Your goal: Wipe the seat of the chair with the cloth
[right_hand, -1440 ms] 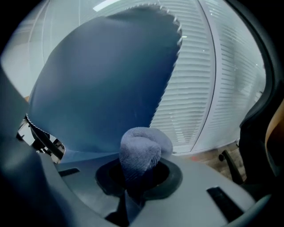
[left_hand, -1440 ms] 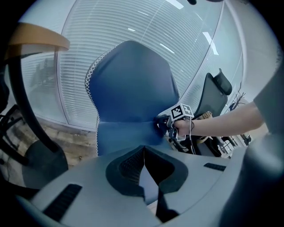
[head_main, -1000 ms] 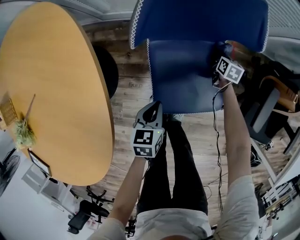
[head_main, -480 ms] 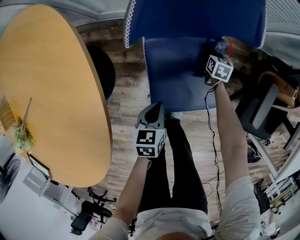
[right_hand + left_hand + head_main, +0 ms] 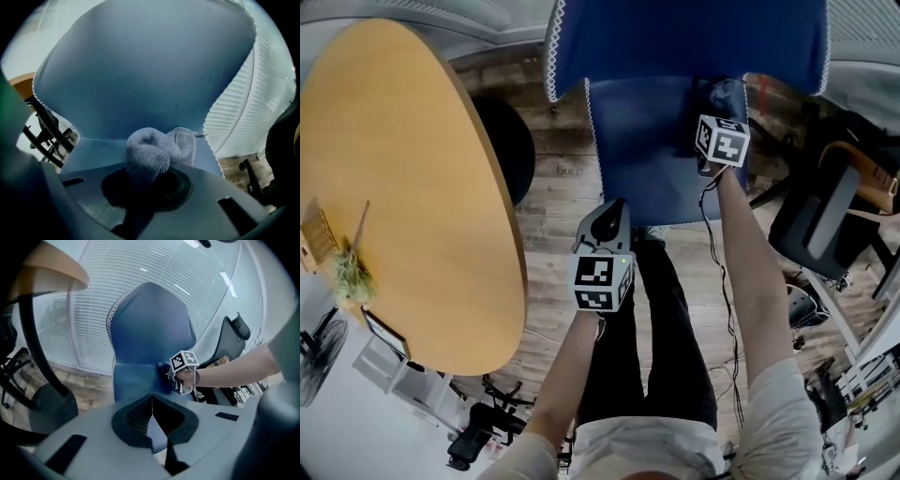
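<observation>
1. Progress: looks under way, not finished. Shows no dirt or damp trail on the blue seat (image 5: 647,159), so cannot tell which parts are already wiped.
2. Grips the terry cloth (image 5: 152,152) in the right gripper (image 5: 719,112), jaws clamped on a bunched wad of it, with a loose fold spilling to the right.
3. Holds that wad at the seat's far right corner, where it meets the backrest (image 5: 684,37). Appears to touch the upholstery there, though cannot confirm firm contact.
4. Keeps the left gripper (image 5: 609,214) just off the seat's front edge, above the wooden floor (image 5: 562,187), jaws brought together with nothing between them. Takes no part in the wiping.
5. Leaves, by judgement, the middle, the left side along the white-stitched edge, and the front strip of the seat for the cloth to cross.
6. Calls next, probably, for strokes drawn from the back corner toward the front and left, with the wad kept pressed flat so that the loose fold does not drag free.
</observation>
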